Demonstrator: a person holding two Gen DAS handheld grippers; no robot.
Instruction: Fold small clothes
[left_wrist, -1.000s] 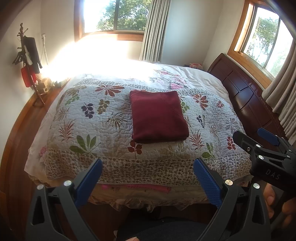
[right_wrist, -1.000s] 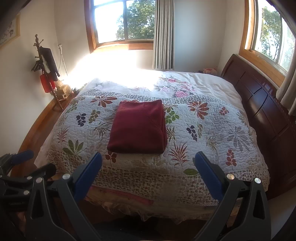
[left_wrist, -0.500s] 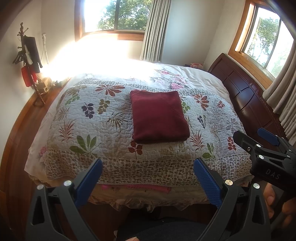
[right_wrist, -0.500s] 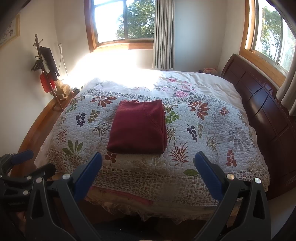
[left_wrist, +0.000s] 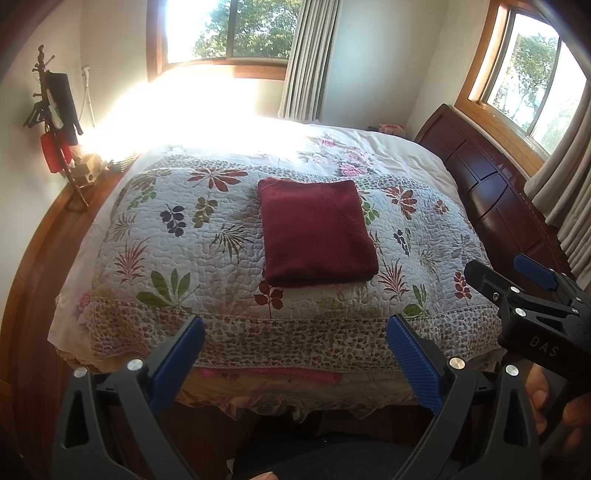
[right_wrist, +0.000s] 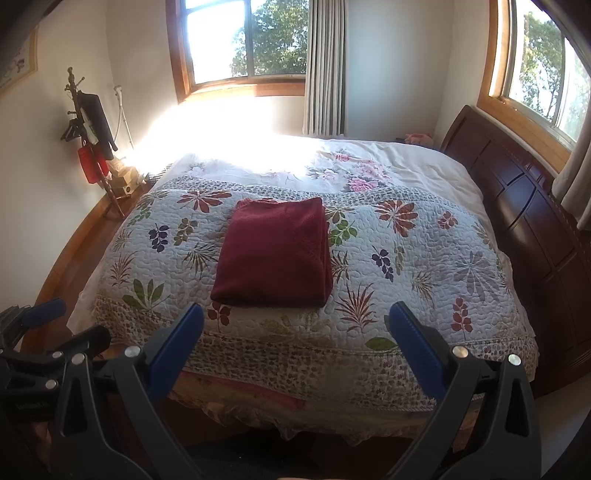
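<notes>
Maroon garment lies flat on the quilted bedspread, near the middle of the bed and well back from its near edge. It forms a neat, squared rectangle with stacked layers visible along the near and right edges, so the folding of this item appears complete. No other loose clothing is visible on the bed; whether further items remain cannot be determined from these views.

Left gripper: jaws spread wide, nothing between the blue pads, held in front of the bed edge and clear of the garment. Right gripper: jaws likewise spread wide and empty, also short of the bed. Each tool shows at the margin of the other's camera (the right one with part of a hand on its grip).

Comparison with the earlier frames: garment position and outline are unchanged, and both grippers hold the same wide opening. The left view shifts only very slightly; the right view is effectively static. Judged status: fold finished, tools withdrawn, no contact in progress
</notes>
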